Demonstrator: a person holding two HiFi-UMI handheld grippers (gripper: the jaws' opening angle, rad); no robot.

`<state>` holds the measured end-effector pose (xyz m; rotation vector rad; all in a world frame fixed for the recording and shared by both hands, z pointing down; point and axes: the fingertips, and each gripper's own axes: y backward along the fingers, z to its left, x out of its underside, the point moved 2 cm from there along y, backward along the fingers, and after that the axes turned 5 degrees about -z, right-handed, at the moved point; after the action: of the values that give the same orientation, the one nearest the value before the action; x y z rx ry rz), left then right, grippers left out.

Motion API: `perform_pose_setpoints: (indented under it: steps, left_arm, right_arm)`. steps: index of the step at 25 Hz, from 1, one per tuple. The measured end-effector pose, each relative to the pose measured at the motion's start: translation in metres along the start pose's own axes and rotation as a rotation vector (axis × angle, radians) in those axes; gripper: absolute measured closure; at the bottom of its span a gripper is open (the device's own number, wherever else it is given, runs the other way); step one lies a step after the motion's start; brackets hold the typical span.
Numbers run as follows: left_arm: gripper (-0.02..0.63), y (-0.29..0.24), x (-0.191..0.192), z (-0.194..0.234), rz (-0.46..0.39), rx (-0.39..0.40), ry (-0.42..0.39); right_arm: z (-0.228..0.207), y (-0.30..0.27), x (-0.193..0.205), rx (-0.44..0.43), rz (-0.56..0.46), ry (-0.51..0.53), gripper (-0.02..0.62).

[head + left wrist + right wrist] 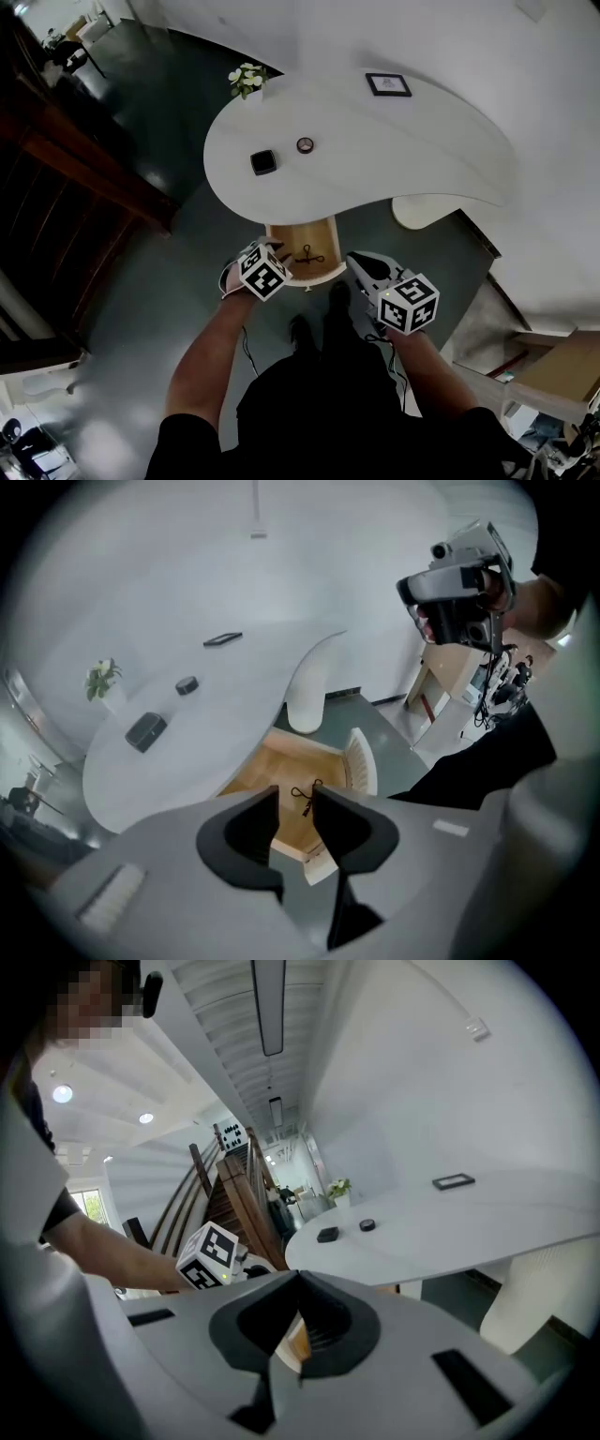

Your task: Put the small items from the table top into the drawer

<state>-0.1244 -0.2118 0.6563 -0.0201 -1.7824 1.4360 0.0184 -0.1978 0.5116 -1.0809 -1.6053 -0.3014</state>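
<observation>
Looking down, the head view shows the open drawer (302, 246) under the white table (422, 150) with a thin black cord (307, 255) lying in it. The left gripper view shows that cord just beyond its own jaws. The left gripper (295, 819) has its jaws a little apart, with nothing between them. The right gripper (298, 1283) has its tips together and is empty; only its view shows the left gripper's marker cube (211, 1252) from the side. On the table top lie a black square item (263, 161) and, near it, a small round item (305, 144), well apart from a dark frame (388, 84) and a flower pot (247, 80). The frame's content is too small to read.
</observation>
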Motion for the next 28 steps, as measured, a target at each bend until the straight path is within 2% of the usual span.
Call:
perform_pose_setpoints:
  steps: [5, 8, 11, 13, 16, 21, 25, 28]
  left_arm:
    - [0.486, 0.045, -0.010, -0.009, -0.111, 0.007, -0.003]
    - [0.486, 0.072, -0.019, -0.010, -0.215, 0.001, 0.078]
    - [0.498, 0.101, -0.029, -0.004, -0.328, -0.063, 0.146]
    - [0.553, 0.117, -0.034, 0.001, -0.370, -0.132, 0.131]
    - [0.557, 0.128, -0.042, 0.001, -0.394, -0.178, 0.133]
    - [0.578, 0.149, -0.071, -0.014, -0.491, -0.207, 0.183]
    - [0.581, 0.153, -0.102, -0.037, -0.572, -0.198, 0.272]
    - [0.583, 0.154, -0.127, -0.056, -0.609, -0.202, 0.307]
  right_arm:
    - [0.022, 0.007, -0.019, 0.029, -0.017, 0.034, 0.583]
    - [0.037, 0.010, -0.031, 0.020, -0.021, 0.072, 0.583]
    - [0.049, 0.012, -0.047, 0.001, -0.037, 0.103, 0.583]
    - [0.057, 0.013, -0.054, -0.025, -0.043, 0.132, 0.583]
    - [0.062, 0.016, -0.060, -0.071, -0.049, 0.183, 0.583]
    - [0.057, 0.036, -0.068, -0.121, -0.085, 0.192, 0.583]
    - [0.036, 0.065, -0.063, -0.142, -0.097, 0.146, 0.583]
    - [0.016, 0.089, -0.063, -0.138, -0.108, 0.138, 0.583]
